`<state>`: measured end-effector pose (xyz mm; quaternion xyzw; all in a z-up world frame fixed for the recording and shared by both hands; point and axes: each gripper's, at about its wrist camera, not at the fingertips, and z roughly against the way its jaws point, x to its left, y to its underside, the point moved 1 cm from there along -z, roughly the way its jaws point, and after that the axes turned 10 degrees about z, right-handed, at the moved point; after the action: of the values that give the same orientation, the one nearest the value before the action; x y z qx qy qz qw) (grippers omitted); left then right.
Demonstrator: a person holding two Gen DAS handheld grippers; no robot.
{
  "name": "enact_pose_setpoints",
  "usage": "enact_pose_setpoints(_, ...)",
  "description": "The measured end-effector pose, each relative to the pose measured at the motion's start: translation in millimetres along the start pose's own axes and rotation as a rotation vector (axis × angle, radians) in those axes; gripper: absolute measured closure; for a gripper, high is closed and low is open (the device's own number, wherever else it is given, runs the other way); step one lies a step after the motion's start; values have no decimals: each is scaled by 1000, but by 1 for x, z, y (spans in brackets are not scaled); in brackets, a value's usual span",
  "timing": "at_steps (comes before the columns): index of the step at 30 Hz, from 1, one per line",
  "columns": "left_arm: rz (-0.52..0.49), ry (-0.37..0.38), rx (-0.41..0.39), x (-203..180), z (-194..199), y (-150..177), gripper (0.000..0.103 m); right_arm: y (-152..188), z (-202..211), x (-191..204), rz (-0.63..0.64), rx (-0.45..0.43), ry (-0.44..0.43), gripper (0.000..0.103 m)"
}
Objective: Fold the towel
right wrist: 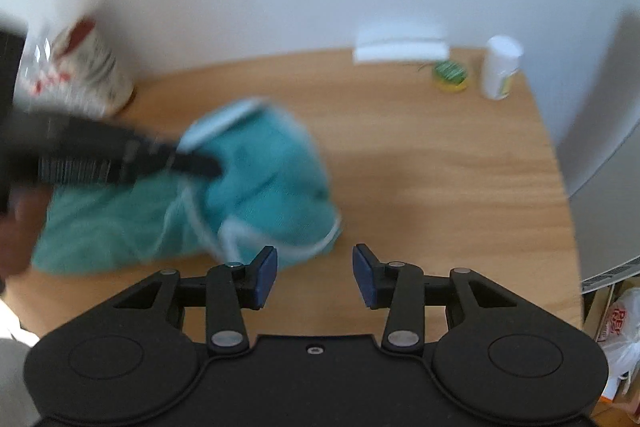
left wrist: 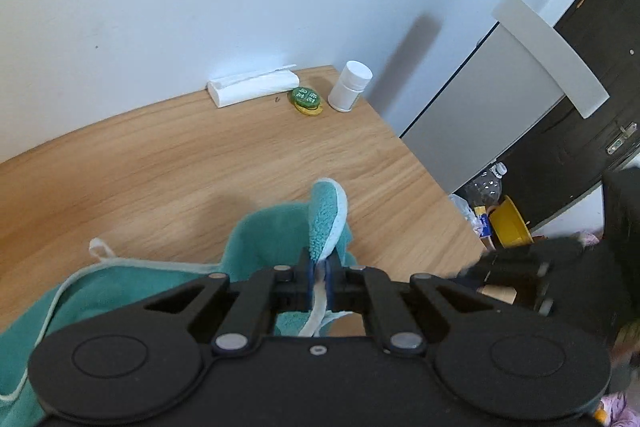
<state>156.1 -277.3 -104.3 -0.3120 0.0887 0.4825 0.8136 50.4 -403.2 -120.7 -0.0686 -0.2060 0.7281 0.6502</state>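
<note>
Here, a teal towel (right wrist: 256,183) lies bunched on the wooden table (right wrist: 440,167), its long side running left to right.

The left gripper (left wrist: 319,277) pinches a lifted, white-edged corner; the right gripper (right wrist: 315,277) stands spread over bare wood just beside it. The green tin's (left wrist: 305,97) lettering is unreadable.

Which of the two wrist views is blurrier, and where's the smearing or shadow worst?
Right wrist view: clearly blurrier; the teal towel, the left gripper crossing it and the can at the wall are smeared. Left wrist view: mostly sharp, the white bottle and green tin crisp, a soft shadow on the wall behind the bottle; only the right gripper at the edge blurs.
</note>
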Motion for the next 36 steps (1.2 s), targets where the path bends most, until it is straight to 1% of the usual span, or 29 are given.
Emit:
enact_pose_setpoints(2, -4, -5, 2, -2, -4, -2, 98, 0, -2, 7, 36, -33, 39, 56)
enact_pose_setpoints(4, -8, -2, 12, -5, -10, -9, 98, -1, -4, 20, 192, -75, 173, 56)
enact_pose_setpoints(5, -9, -2, 11, -5, -11, -9, 98, -1, -3, 21, 197, -75, 176, 56)
enact_pose_setpoints(6, -17, -5, 11, -7, -13, -11, 98, -2, -4, 25, 314, -85, 209, 56)
enact_pose_setpoints(8, -21, -8, 12, -9, -16, -13, 98, -3, -6, 23, 376, -83, 199, 56)
enact_pose_setpoints(9, -17, -9, 15, -9, -17, -15, 98, -5, -6, 20, 399, -94, 192, 56)
enact_pose_setpoints(13, -8, -16, 20, -11, -22, -21, 98, -14, -17, 12, 482, -89, 153, 56)
enact_pose_setpoints(15, -2, -25, 19, -11, -24, -24, 98, -17, -20, 11, 496, -93, 131, 58)
enact_pose_setpoints(16, 2, -31, 19, -10, -26, -27, 98, -18, -22, 12, 505, -90, 113, 75)
enact_pose_setpoints(17, 3, -35, 19, -10, -27, -28, 98, -20, -27, 12, 511, -69, 89, 100)
enact_pose_setpoints(18, 4, -41, 18, -10, -27, -30, 98, -21, -33, 12, 517, -48, 64, 99)
enact_pose_setpoints(20, 9, -46, 9, -9, -29, -37, 98, -19, -32, 9, 498, -39, 32, 99)
enact_pose_setpoints(21, 12, -40, 5, -9, -31, -41, 98, -19, -29, 5, 461, -36, -4, 99)
enact_pose_setpoints(24, 19, -59, -14, -10, -37, -54, 98, -17, -11, -14, 305, -43, -128, 100)
enact_pose_setpoints(30, 61, -40, -49, -12, -50, -75, 98, -9, 21, -31, 107, -82, -302, 99)
enact_pose_setpoints(32, 56, -61, -69, -15, -61, -80, 98, -5, 33, -37, 33, -103, -371, 99)
enact_pose_setpoints(36, 80, -118, -95, -14, -79, -86, 98, 11, 43, -50, -119, -128, -461, 99)
